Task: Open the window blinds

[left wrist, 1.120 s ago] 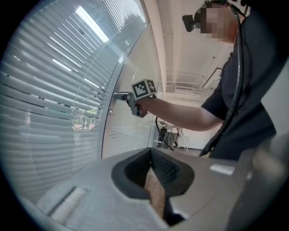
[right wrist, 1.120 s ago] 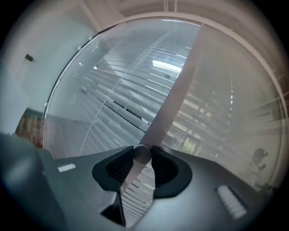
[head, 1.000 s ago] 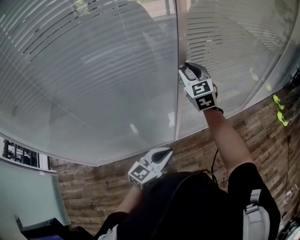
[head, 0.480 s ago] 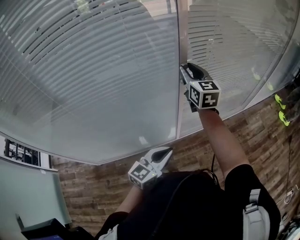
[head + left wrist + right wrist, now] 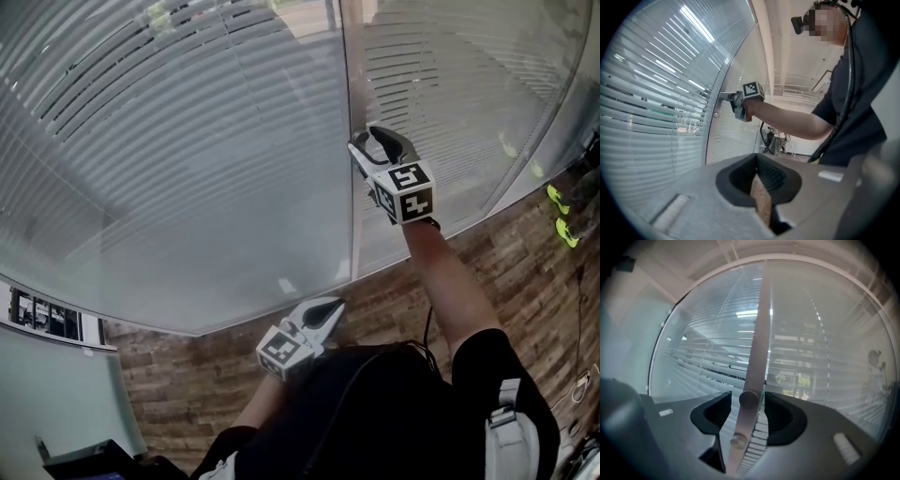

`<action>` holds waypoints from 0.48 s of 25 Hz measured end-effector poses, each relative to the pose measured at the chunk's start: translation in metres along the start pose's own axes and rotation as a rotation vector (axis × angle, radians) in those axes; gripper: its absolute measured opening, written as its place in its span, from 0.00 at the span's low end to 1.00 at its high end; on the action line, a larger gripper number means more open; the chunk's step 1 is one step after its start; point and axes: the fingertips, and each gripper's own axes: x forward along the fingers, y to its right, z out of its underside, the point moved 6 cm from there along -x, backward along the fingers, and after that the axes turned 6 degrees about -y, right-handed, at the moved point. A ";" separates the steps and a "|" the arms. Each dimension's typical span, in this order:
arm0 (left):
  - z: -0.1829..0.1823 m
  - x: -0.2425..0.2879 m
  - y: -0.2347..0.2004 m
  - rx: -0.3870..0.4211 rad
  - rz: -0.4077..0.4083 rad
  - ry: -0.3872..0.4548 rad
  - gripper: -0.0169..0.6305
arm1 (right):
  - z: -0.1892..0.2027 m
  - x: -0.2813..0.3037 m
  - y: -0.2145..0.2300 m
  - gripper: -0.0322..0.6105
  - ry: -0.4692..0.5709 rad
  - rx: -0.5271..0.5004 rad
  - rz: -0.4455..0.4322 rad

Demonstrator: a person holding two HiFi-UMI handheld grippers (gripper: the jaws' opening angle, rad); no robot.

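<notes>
At the post (image 5: 349, 84), the right hand-held gripper (image 5: 380, 147) is opening its jaws around the knob (image 5: 749, 399), pads clear, likely releasing it. Blinds (image 5: 187, 122) flank the post. The left hand-held gripper (image 5: 322, 313) idles below, shut, empty.

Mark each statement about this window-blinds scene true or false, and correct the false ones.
1. The right gripper is at the post beside the blinds. True; its jaws are opening, with the round knob between them.
2. The left gripper has its jaws wide apart. False: they are together, with nothing between them.
3. The blinds have horizontal slats. True.
4. The left gripper touches the post. False: it is held low by the person's torso, apart from the post.
5. The floor is grey carpet. False: the floor shows wood-look planks.
</notes>
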 end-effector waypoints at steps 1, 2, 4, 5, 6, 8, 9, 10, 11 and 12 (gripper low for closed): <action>0.000 0.001 0.000 0.001 0.003 -0.001 0.03 | -0.002 -0.003 -0.001 0.40 -0.009 -0.093 0.005; 0.000 0.001 0.001 -0.003 0.004 -0.004 0.03 | -0.006 -0.007 -0.004 0.40 -0.019 -0.207 0.016; -0.001 0.001 0.000 -0.009 0.003 -0.008 0.03 | -0.012 -0.012 -0.009 0.40 -0.067 -0.483 0.050; -0.001 0.001 0.000 -0.008 0.004 -0.008 0.03 | -0.013 -0.012 -0.011 0.40 -0.101 -0.624 0.066; -0.001 0.001 0.000 -0.005 0.003 -0.010 0.03 | -0.011 -0.012 -0.012 0.40 -0.136 -0.755 0.077; -0.001 0.000 0.000 -0.005 0.000 -0.014 0.03 | -0.006 -0.010 -0.015 0.39 -0.191 -0.984 0.094; -0.001 0.000 0.000 -0.006 -0.001 -0.017 0.03 | -0.005 -0.010 -0.017 0.38 -0.210 -1.080 0.100; 0.000 0.000 0.000 -0.007 -0.001 -0.019 0.03 | -0.004 -0.009 -0.019 0.36 -0.223 -1.159 0.102; 0.000 0.001 0.000 -0.009 0.000 -0.020 0.03 | -0.004 -0.008 -0.022 0.35 -0.232 -1.220 0.100; 0.001 0.001 0.000 -0.010 0.000 -0.019 0.03 | -0.004 -0.005 -0.025 0.35 -0.238 -1.264 0.099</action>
